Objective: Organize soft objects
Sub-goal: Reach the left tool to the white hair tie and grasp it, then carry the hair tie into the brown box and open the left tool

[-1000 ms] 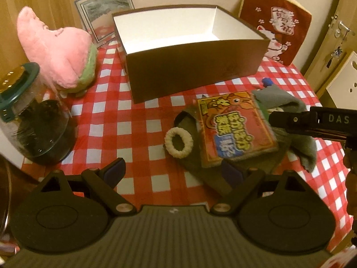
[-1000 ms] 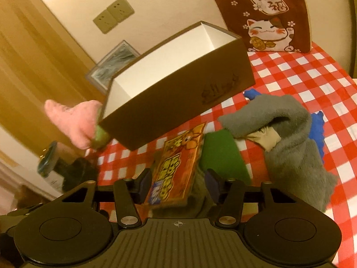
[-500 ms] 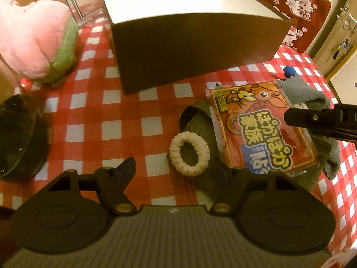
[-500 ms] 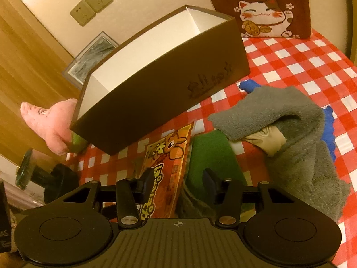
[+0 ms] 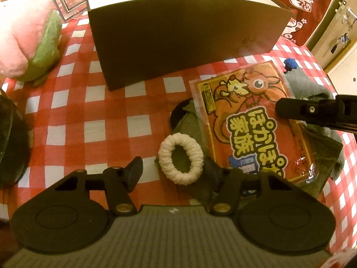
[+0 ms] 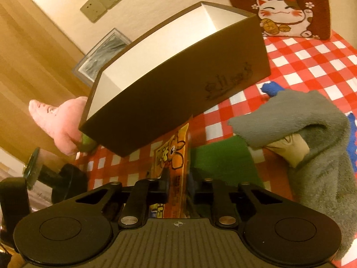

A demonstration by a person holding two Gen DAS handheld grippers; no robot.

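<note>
Box (image 5: pixel 185 44) on desk (image 5: pixel 73 111) looks empty to us; nothing sorted yet. Left hand-held gripper (image 5: pixel 174 172) closing around cream scrunchie (image 5: pixel 181 159), not yet pinching. Right hand-held gripper (image 6: pixel 178 185) closing, clamped on orange packet (image 6: pixel 176 167). Grey sock (image 6: pixel 312 138), pink plush (image 5: pixel 26 38) wait outside.

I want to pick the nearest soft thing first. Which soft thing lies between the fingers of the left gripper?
The white hair tie: it lies between the closing left gripper fingers, unlike the pink plush toy and grey towel.
</note>
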